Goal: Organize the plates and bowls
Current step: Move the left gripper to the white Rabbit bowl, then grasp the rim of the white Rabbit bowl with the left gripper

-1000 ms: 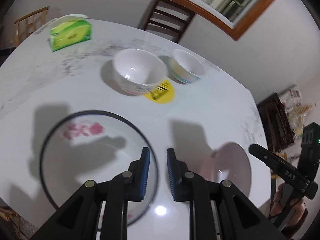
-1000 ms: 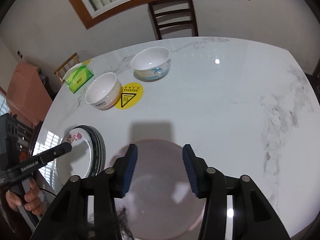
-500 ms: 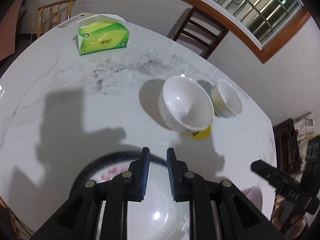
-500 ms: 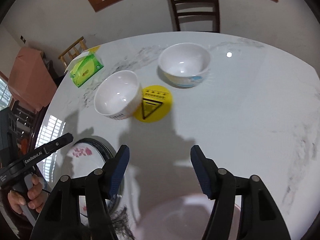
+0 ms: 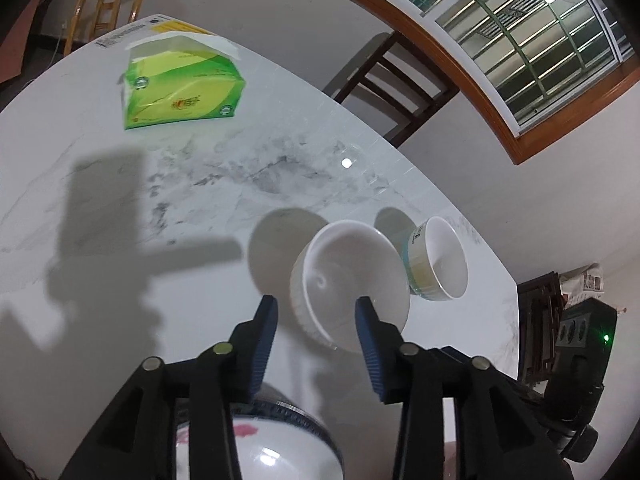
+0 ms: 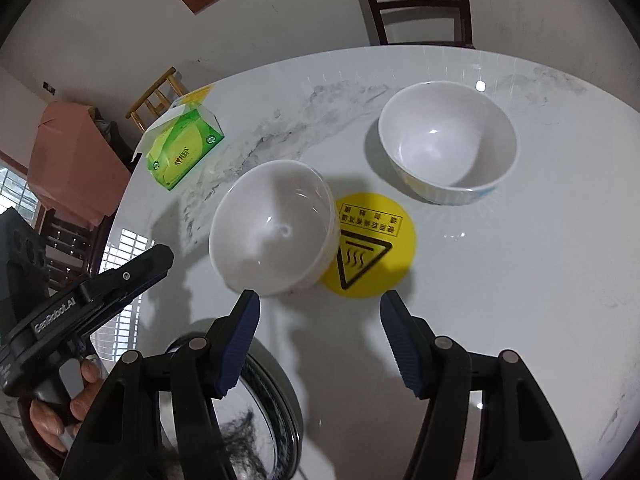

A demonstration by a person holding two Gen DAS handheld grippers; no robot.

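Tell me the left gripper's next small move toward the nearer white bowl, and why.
Probably ease the left gripper forward and down so its opening jaws straddle the near rim of the plain white bowl. Nothing is held yet, and that bowl sits right ahead, beside the banded bowl.

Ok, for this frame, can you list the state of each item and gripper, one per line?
Near white bowl: upright, empty, partly over the yellow warning sticker.
Far bowl with coloured band: upright, empty, standing apart.
Black-rimmed plate: flat on the marble table, under both grippers.
Green tissue pack: lying flat, torn open on top.
Left gripper: jaws opening, nothing held.
Right gripper: open, empty.
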